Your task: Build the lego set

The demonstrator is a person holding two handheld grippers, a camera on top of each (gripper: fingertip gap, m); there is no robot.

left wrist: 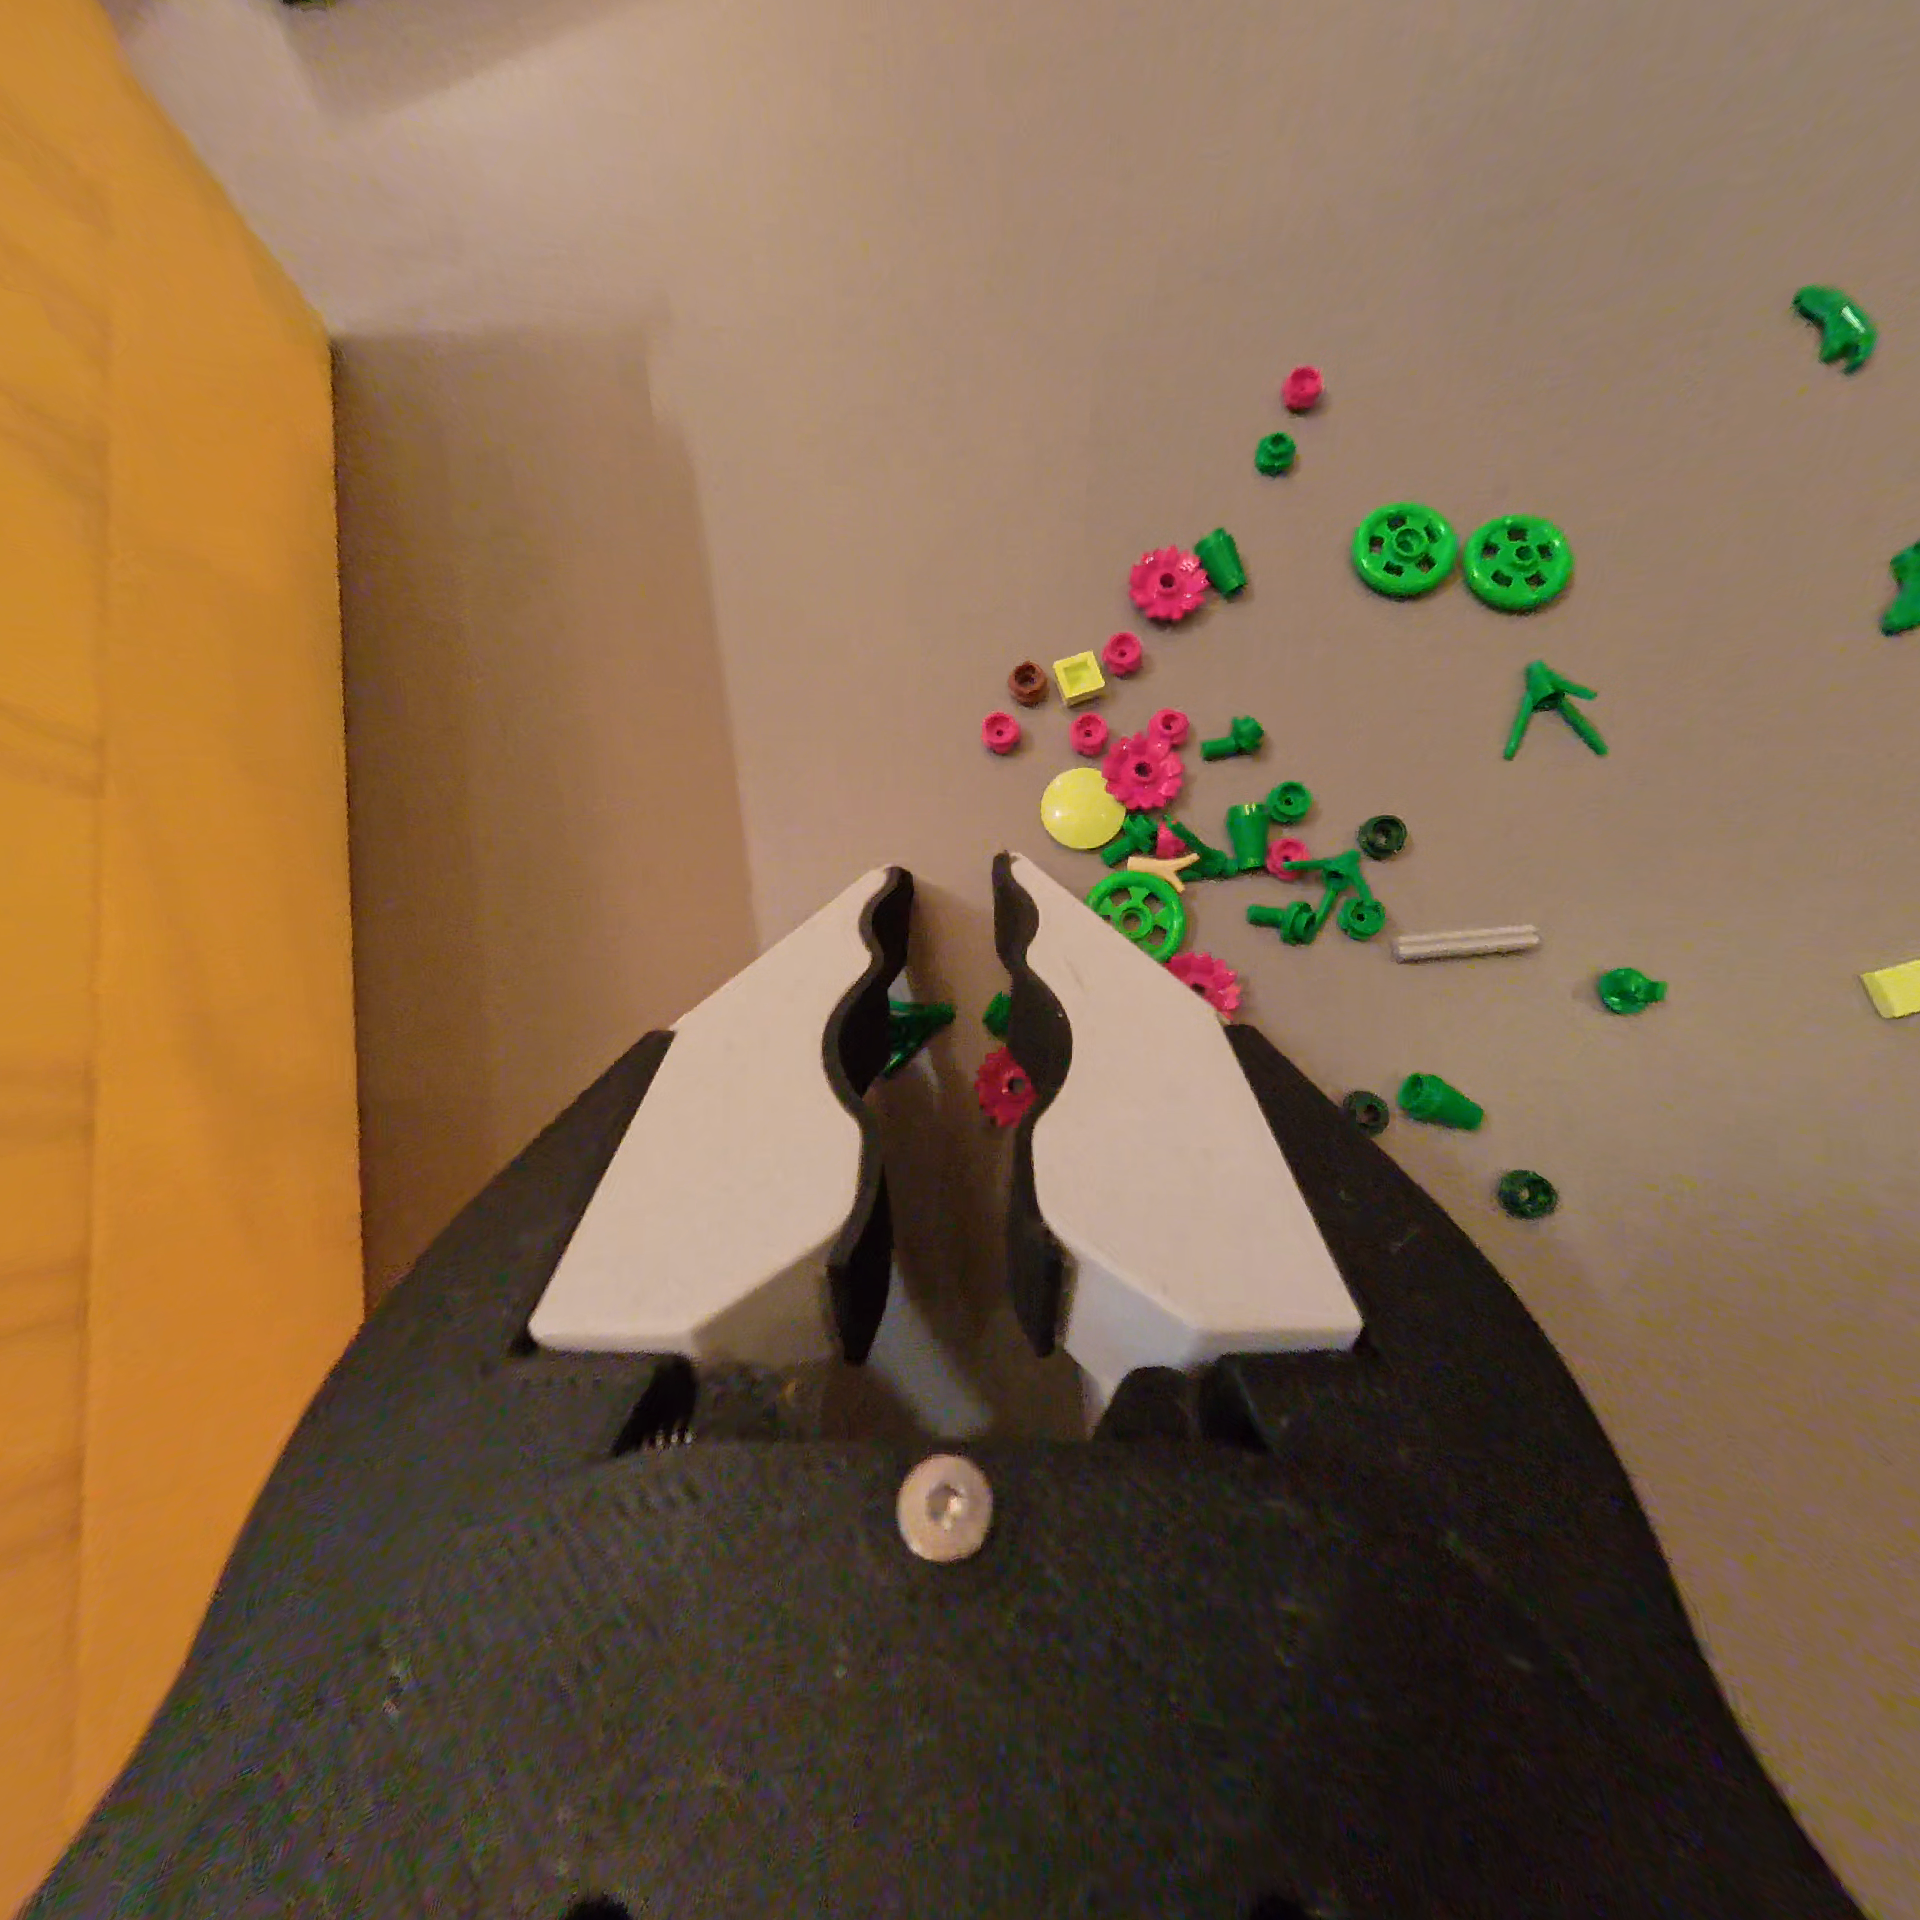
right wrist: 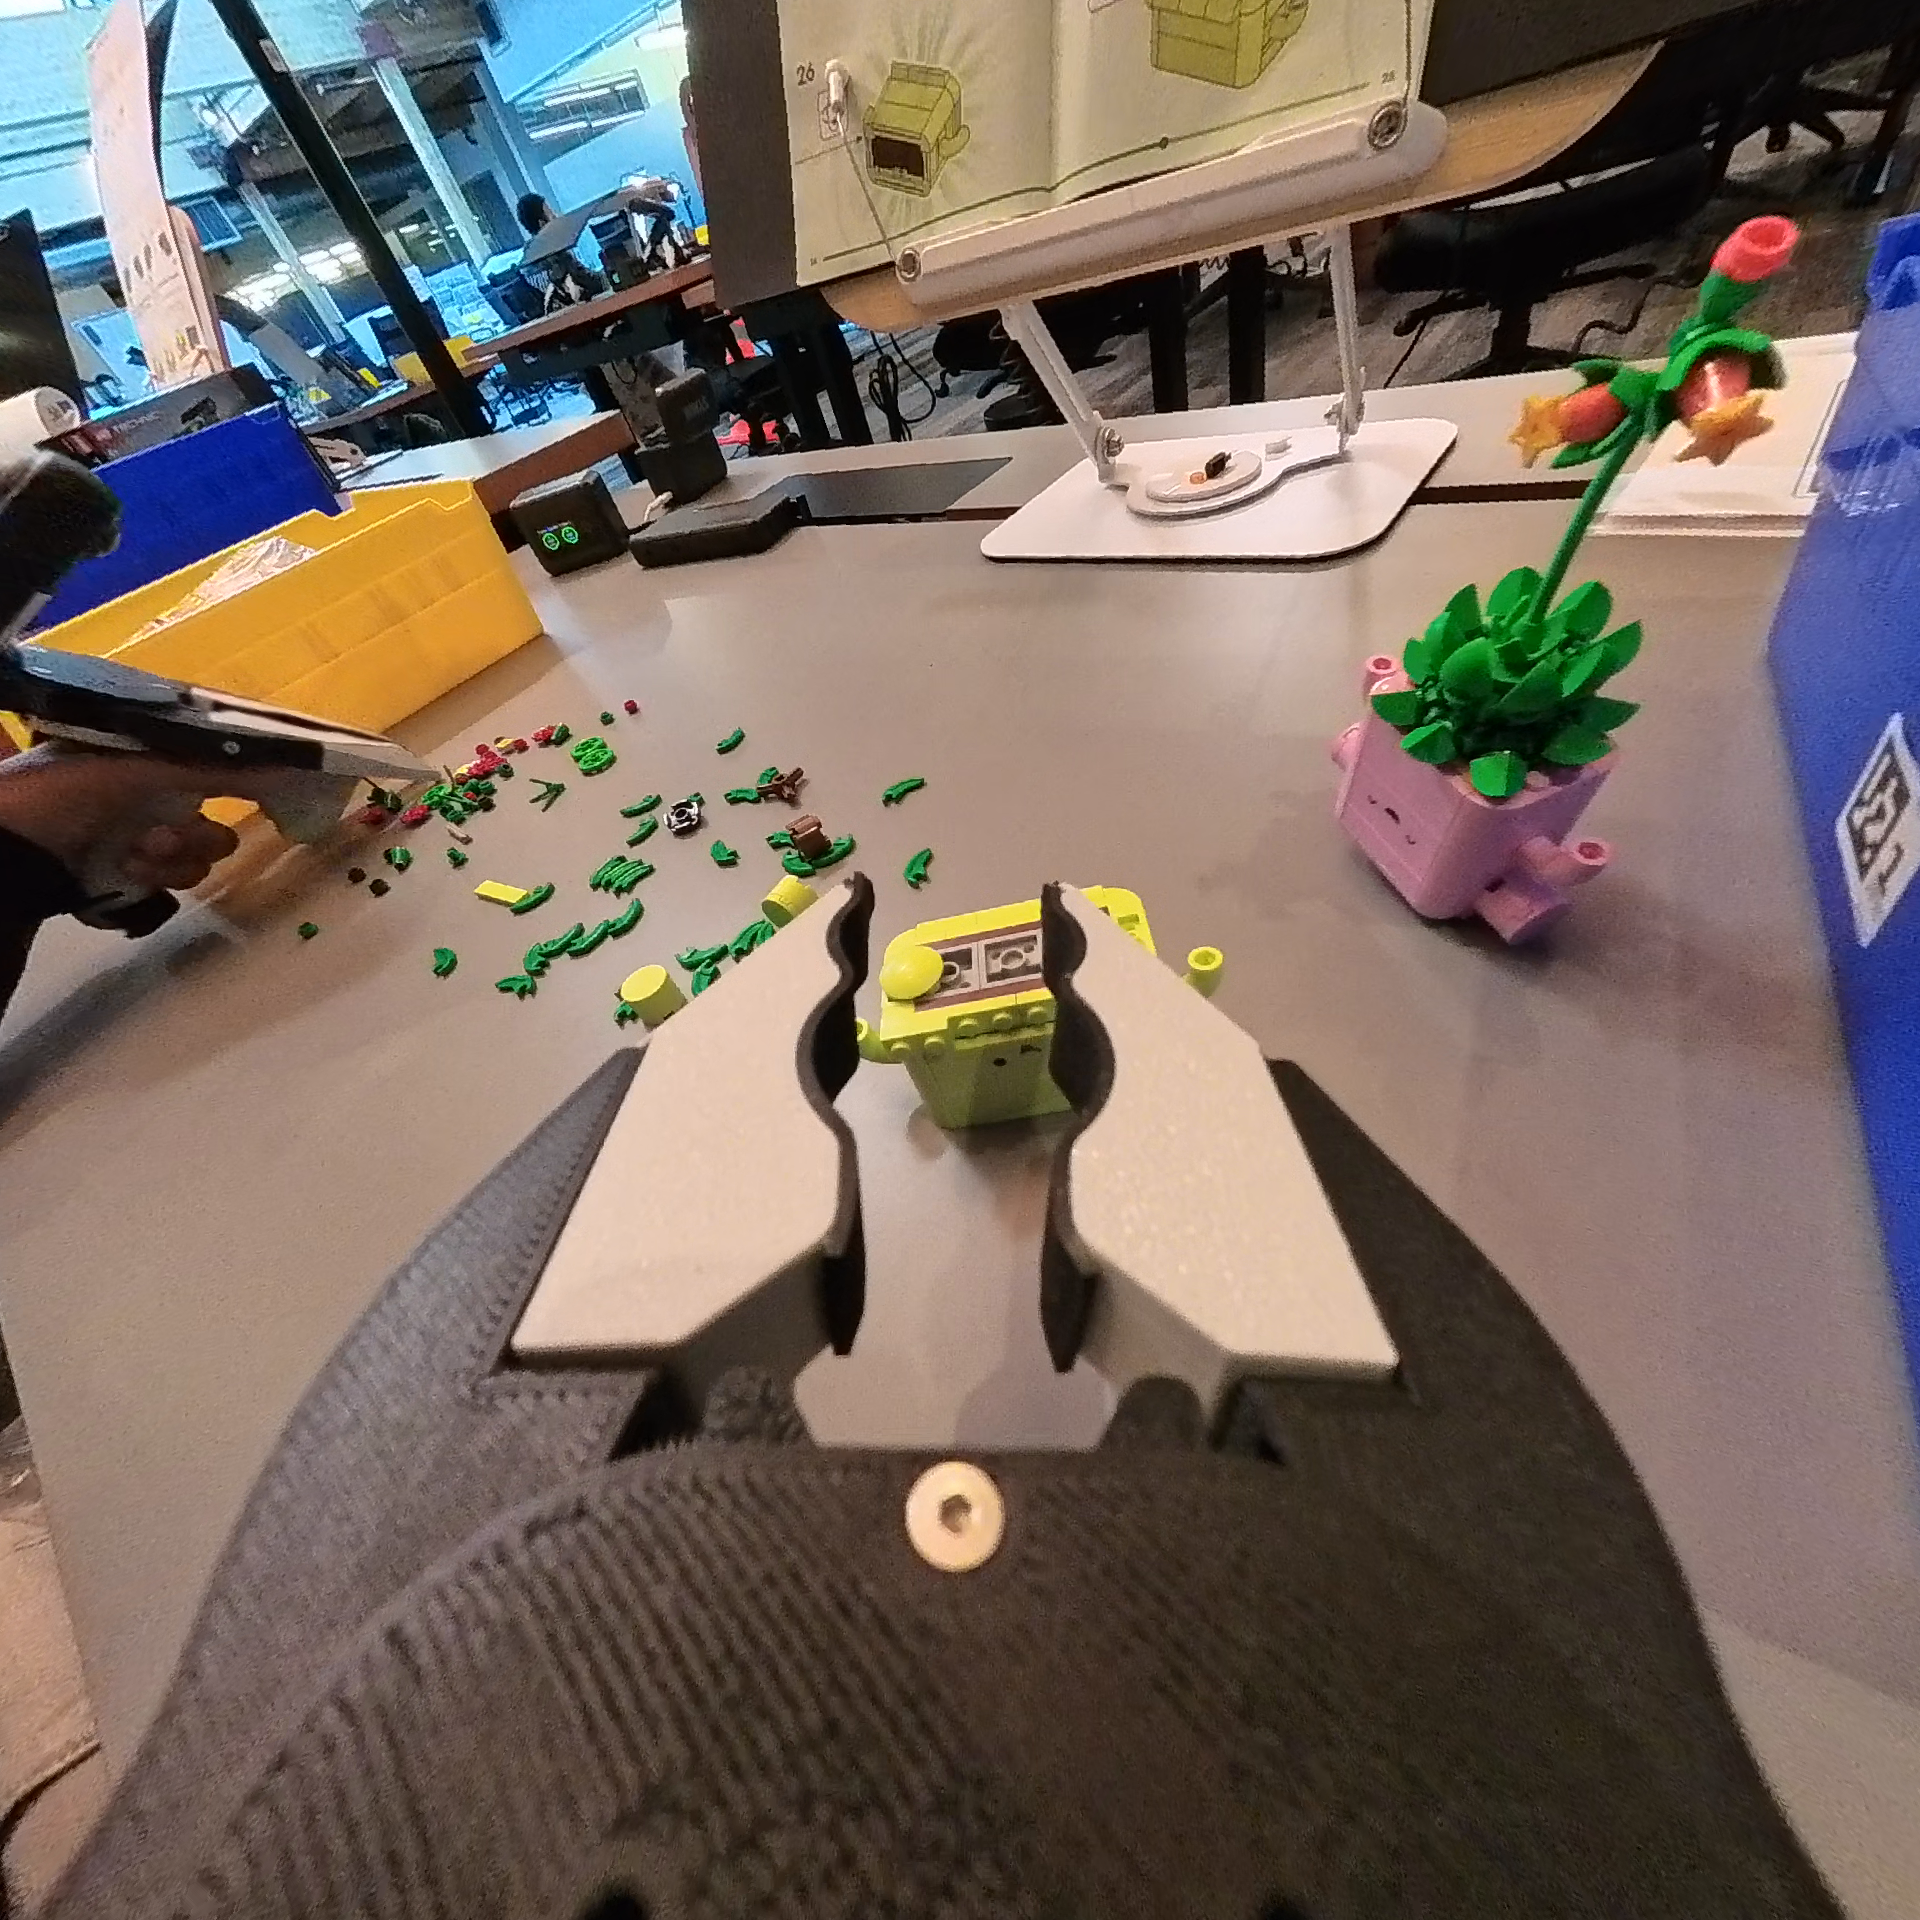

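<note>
Lime-green lego pot, half built, upright on the grey desk; taken here as the landmark. Right tool: spread apart, grasping nothing, fingertips flanking the pot's open top to either side, apparently clear of its walls though contact cannot be ruled out; tool tilted down toward the desk, pot dead ahead along its fingers. Left tool: narrowly parted, nothing gripped, pointed steeply down over the loose parts, well left of the pot. Below its fingers: one magenta flower piece, with a green leaf piece beside it. Further magenta studs, green wheels, a grey axle and a pale yellow dome lie just beyond the left tool. Green leaves scattered between pot and left tool. Finished pink pot with flower: right of and behind the lime pot. Yellow bin: far left. Instruction booklet on stand: behind the pot. Judgement: the right tool is far nearer the pot and placed to steady it by closing across its width; the left tool is placed to pick the flower piece.
</note>
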